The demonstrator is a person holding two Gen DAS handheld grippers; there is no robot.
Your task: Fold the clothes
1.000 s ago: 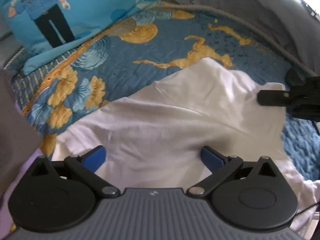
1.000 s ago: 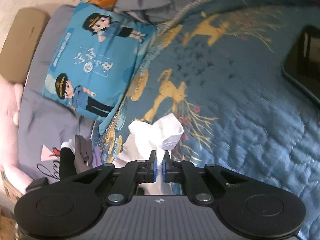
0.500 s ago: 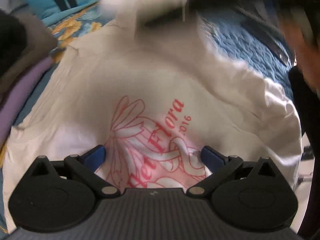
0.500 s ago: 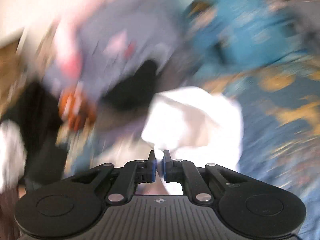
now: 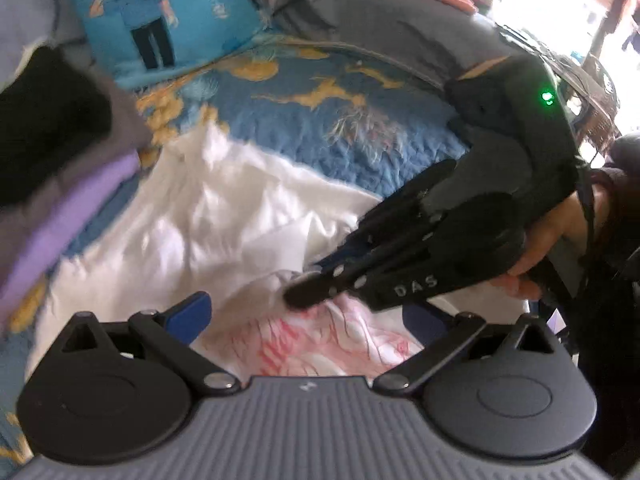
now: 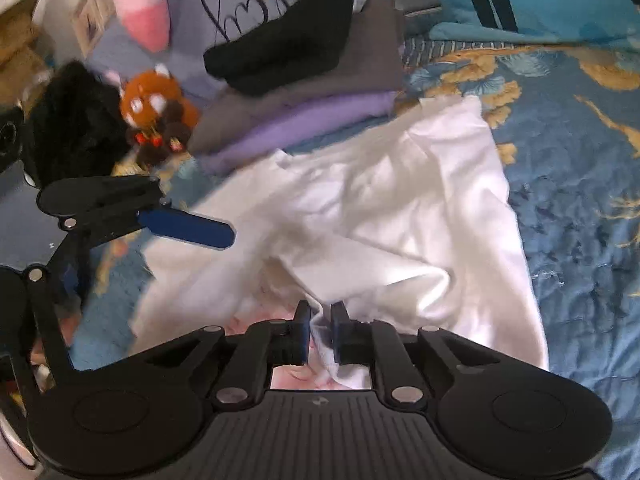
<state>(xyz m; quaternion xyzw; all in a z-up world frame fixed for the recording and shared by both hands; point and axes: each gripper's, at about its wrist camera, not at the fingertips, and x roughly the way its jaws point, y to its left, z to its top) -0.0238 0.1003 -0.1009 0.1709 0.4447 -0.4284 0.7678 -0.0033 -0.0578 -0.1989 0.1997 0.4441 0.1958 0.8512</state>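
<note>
A white T-shirt (image 5: 208,224) with a pink print (image 5: 320,344) lies rumpled on the blue quilt (image 5: 344,128). My left gripper (image 5: 308,316) hovers open just above the printed part, with nothing between its blue fingers. My right gripper (image 6: 321,322) is shut on a bunched fold of the white T-shirt (image 6: 420,208), low over the cloth. In the left wrist view the right gripper (image 5: 304,294) comes in from the right, held by a hand (image 5: 540,248), its tip on the shirt just ahead of my left fingers. In the right wrist view, one blue finger (image 6: 188,226) of the left gripper shows at the left.
A stack of folded clothes (image 6: 304,80), black on grey on purple, sits at the shirt's far left edge. Behind it are a cartoon pillow (image 5: 160,12), a grey blanket (image 5: 380,20) and a brown plush toy (image 6: 154,108). Bare quilt (image 6: 580,200) lies to the right.
The right gripper has swung its held fold of the shirt across and down onto the garment near the left gripper. The left gripper stays open and now faces the printed part.
</note>
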